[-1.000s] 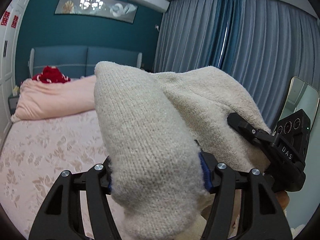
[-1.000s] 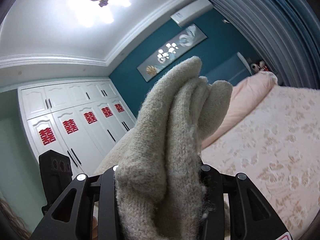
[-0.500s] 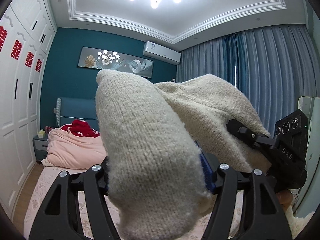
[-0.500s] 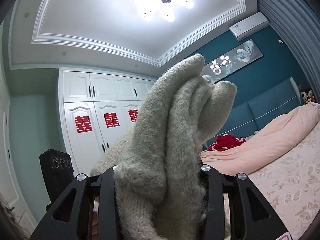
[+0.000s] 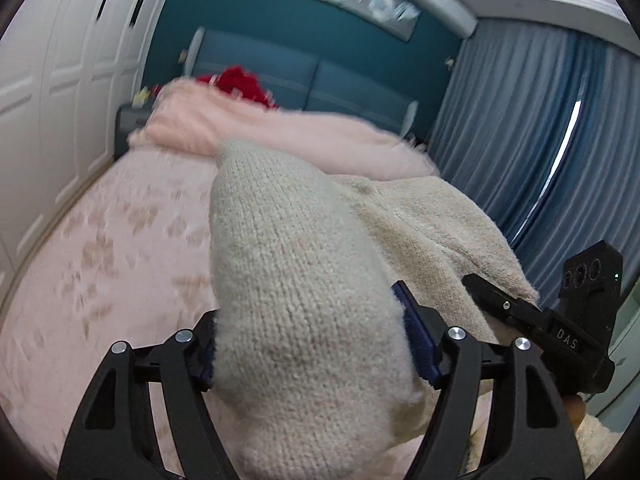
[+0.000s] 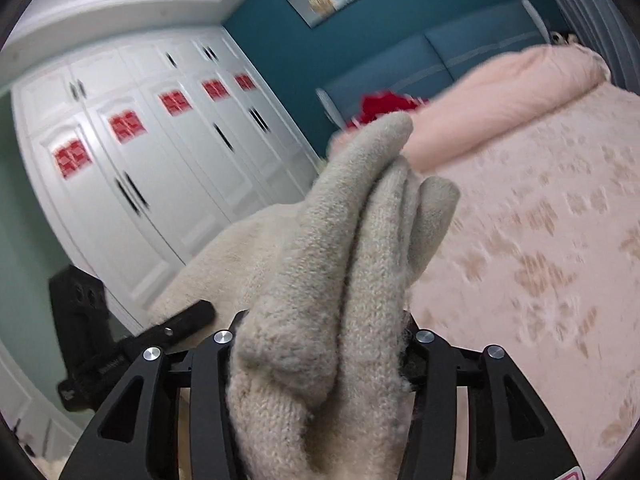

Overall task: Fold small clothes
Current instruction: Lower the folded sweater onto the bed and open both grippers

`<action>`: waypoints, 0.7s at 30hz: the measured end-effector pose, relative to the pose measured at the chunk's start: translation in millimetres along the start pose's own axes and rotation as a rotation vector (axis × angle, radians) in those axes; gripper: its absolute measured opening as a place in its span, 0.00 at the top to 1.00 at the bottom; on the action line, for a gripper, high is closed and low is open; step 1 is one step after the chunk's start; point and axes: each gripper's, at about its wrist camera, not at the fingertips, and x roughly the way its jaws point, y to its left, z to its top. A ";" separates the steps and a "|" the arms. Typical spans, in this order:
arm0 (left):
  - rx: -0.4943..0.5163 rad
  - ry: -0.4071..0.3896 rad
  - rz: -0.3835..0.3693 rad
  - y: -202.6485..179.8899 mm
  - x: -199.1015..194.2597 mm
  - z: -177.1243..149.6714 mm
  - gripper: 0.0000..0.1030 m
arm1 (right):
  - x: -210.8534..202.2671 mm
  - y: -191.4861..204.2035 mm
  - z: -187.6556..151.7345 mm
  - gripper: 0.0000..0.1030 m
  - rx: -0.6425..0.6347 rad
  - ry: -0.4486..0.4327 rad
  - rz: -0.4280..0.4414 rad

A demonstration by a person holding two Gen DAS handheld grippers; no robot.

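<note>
A cream knitted garment (image 5: 288, 248) is stretched between both grippers above the bed. In the left wrist view a thick fold of it fills my left gripper (image 5: 312, 340); its jaws are opening, and the blue pad (image 5: 416, 344) still touches the wool. Part of the right gripper's body (image 5: 560, 332) shows at the right, under the fluffy side of the cloth. In the right wrist view a bunched, several-layered fold of the garment (image 6: 360, 208) stands up out of my right gripper (image 6: 320, 344); its jaws are opening too, with the wool still wedged between them.
Below lies the bed's pink flowered sheet (image 5: 100, 260) (image 6: 540, 220), with a rolled pink duvet (image 5: 280, 132) and a red item (image 5: 240, 84) near the blue headboard. White wardrobes (image 6: 140, 160) line the left side, and blue-grey curtains (image 5: 540, 140) hang on the right.
Both views swung up toward the ceiling, then down to the bed as both hands dropped quickly. The garment stays in both grippers, with the jaws slightly wider around it.
</note>
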 end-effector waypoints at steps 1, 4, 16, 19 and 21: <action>-0.029 0.094 0.052 16.7 24.3 -28.9 0.32 | 17.3 -27.6 -23.0 0.55 0.064 0.099 -0.087; -0.082 0.226 0.155 49.5 42.8 -94.5 0.34 | 2.7 -68.5 -61.3 0.55 0.168 0.098 -0.116; -0.235 0.295 0.176 73.7 81.1 -87.8 0.11 | 96.0 -69.5 -43.0 0.29 0.207 0.312 -0.126; -0.313 0.374 0.166 92.8 105.0 -108.4 0.18 | 116.0 -74.4 -51.9 0.36 0.272 0.358 -0.078; -0.359 0.376 0.118 97.6 109.0 -111.5 0.35 | 117.6 -60.3 -41.9 0.58 0.207 0.345 -0.080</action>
